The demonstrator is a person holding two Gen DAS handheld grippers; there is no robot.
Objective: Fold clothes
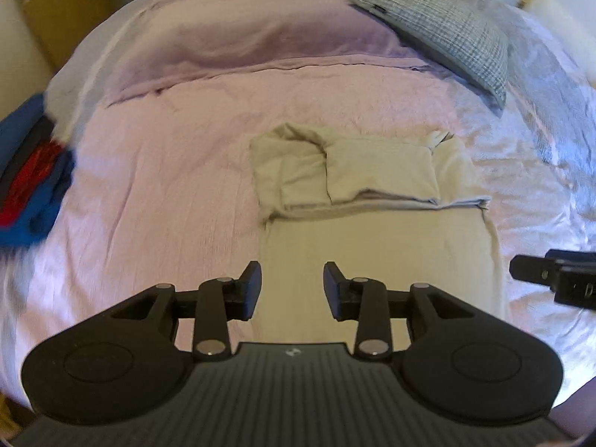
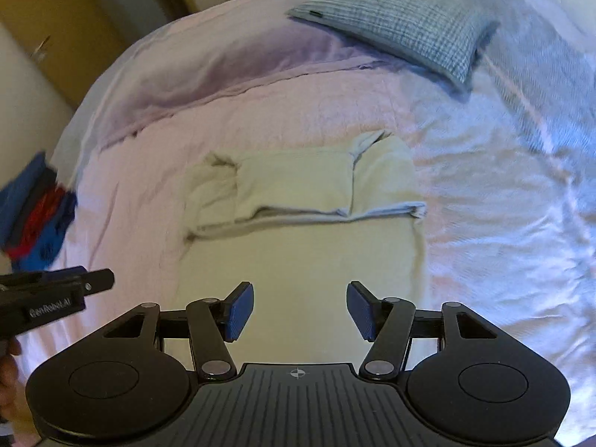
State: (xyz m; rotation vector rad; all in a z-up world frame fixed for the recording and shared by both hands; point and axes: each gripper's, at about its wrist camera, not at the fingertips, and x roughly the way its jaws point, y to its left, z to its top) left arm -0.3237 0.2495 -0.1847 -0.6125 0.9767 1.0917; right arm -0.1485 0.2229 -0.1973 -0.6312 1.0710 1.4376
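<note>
Both tongs (image 1: 292, 290) (empty) hover above folded cream garment (image 1: 372, 201)

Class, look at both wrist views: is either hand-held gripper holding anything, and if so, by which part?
Nothing is held. The left hand-held gripper and right hand-held gripper are both open and empty, above the cream garment on the bed.

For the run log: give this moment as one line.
task: fold clothes | left gripper: open, empty | right gripper: open, empty | cream garment: partly folded on bed
</note>
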